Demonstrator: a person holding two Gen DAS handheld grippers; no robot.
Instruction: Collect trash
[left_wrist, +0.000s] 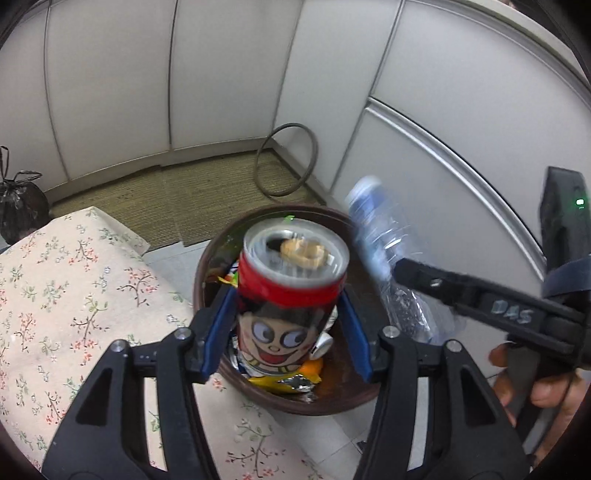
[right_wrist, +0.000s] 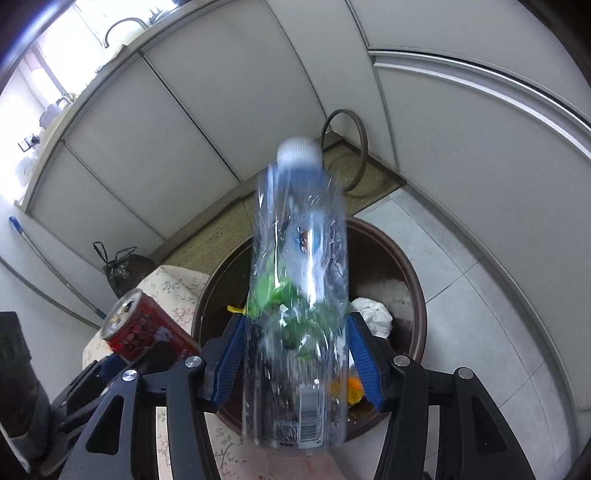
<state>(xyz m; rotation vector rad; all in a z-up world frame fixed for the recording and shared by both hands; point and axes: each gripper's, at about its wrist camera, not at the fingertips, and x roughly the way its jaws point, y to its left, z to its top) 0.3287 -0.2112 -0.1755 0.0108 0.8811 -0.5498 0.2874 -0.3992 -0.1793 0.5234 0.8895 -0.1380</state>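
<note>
left hand-held gripper (left_wrist: 286, 330) has its blue pads clamped on a red cartoon can (left_wrist: 290, 295), held over the brown bin (left_wrist: 332, 402) just ahead and below. right hand-held gripper (right_wrist: 295, 354) is closed on a clear plastic bottle (right_wrist: 297, 295), cap pointing away, also above the bin. wrappers (left_wrist: 284, 380) lie inside. floral table (left_wrist: 55, 295) sits to the left.

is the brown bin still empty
No, the brown bin already holds a crumpled white paper and orange scraps.
</note>
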